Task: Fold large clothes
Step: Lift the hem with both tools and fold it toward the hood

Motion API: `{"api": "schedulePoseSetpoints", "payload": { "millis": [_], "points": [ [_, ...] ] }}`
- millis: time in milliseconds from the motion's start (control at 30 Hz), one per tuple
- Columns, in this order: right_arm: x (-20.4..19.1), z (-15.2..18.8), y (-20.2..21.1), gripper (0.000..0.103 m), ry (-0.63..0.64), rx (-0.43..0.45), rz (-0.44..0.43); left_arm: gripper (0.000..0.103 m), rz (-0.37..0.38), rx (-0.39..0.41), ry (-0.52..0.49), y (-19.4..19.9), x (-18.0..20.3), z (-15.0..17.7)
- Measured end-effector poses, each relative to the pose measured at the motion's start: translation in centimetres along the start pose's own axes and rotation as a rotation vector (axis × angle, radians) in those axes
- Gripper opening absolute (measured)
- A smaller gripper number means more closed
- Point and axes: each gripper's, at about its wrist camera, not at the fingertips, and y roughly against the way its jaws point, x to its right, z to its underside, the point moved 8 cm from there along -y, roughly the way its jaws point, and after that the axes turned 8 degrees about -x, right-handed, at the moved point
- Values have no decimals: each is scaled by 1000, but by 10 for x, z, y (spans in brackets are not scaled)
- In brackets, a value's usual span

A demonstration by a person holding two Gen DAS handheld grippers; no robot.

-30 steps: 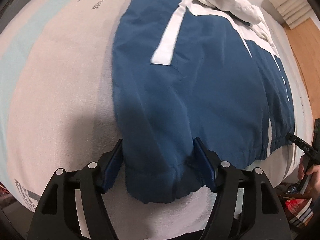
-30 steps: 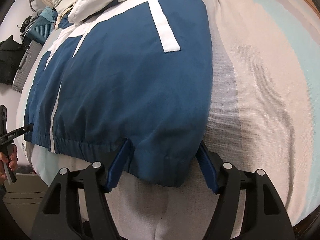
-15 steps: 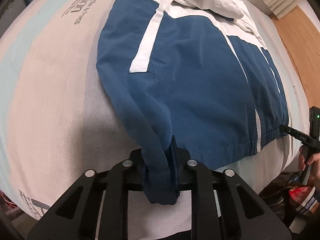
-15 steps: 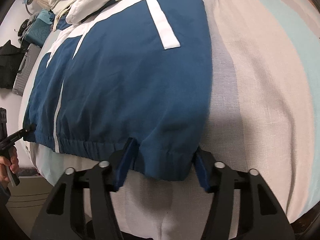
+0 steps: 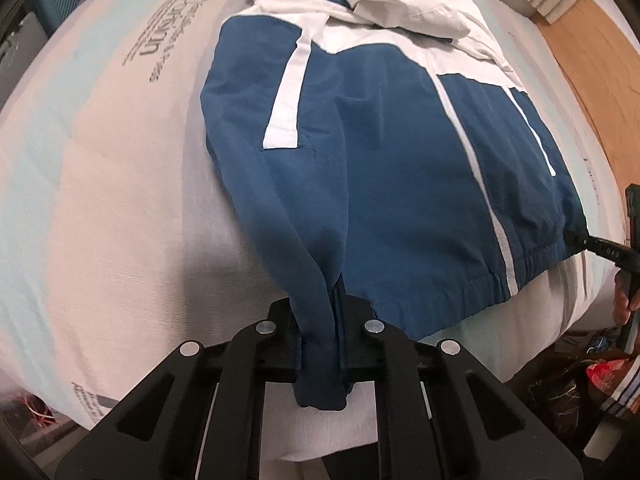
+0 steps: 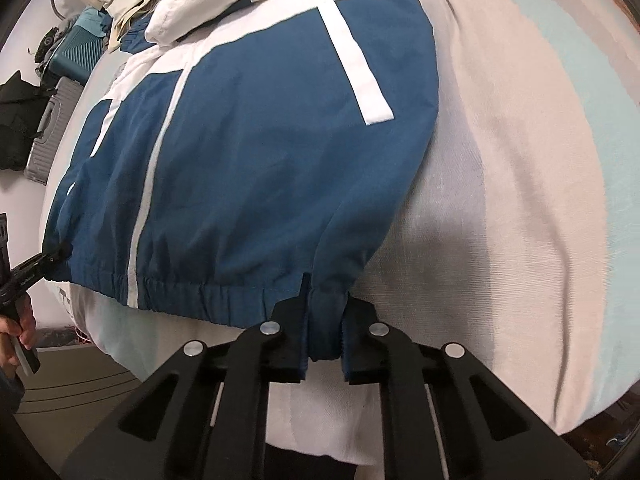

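Observation:
A large navy and white jacket [image 5: 380,152] lies spread on a bed, its elastic hem toward me. My left gripper [image 5: 322,344] is shut on the jacket's left sleeve cuff [image 5: 320,384], pinching it at the bed's near edge. In the right wrist view the same jacket [image 6: 248,152] fills the middle, and my right gripper [image 6: 324,344] is shut on the right sleeve cuff [image 6: 326,320] at the hem corner. Each gripper shows at the other view's edge, the right one [image 5: 600,246] and the left one [image 6: 24,276], at the far hem corner.
The mattress [image 5: 100,168] has beige, white and pale blue stripes with printed text. White clothes [image 5: 392,4] are heaped by the jacket's collar. Wooden floor [image 5: 600,60] lies to the right. Suitcases [image 6: 52,120] and dark clothes stand beside the bed.
Both grippers have closed on the sleeve cuffs: the left one shut first, the right one after. The cuffs are now bunched between the fingers and slightly lifted toward me.

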Motion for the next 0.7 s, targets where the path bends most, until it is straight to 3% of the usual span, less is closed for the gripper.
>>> {"api": "schedulePoseSetpoints", "payload": {
  "millis": [400,700],
  "points": [
    [-21,-19,47,8,-27,-16,1,8,-31,37,-50,56,5,-16],
    [-27,-34,88,7,-92,-23,-65,8,-44,52,-71,96,3,-36]
  ]
}}
